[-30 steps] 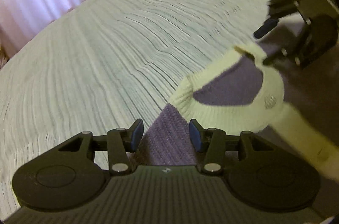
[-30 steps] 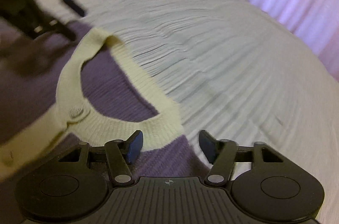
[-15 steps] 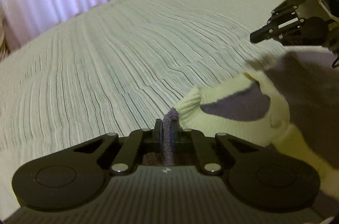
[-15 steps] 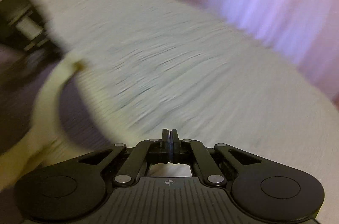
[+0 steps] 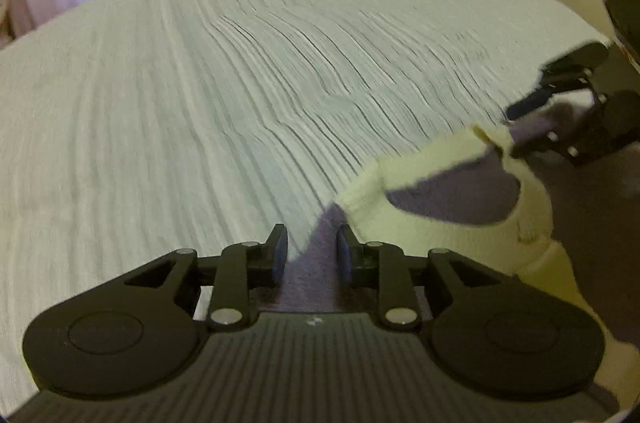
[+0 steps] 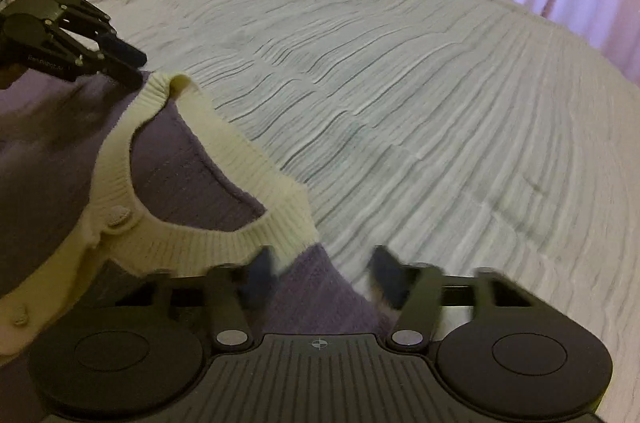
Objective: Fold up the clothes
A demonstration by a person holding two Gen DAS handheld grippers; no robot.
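Left wrist view shows the left gripper (image 5: 308, 249) with its jaws apart, straddling the purple shoulder of a cardigan (image 5: 452, 197) without pinching it. Moving right, the cream collar (image 6: 248, 147) and its button (image 6: 118, 214) sit between the two tools on the ribbed bedspread (image 6: 400, 71). At the far shoulder the right gripper (image 6: 320, 273) is likewise released, fingers blurred over purple knit. The cardigan lies spread at the bed's near edge, neckline open; I judge no fold visible here, though most of its body is out of view.
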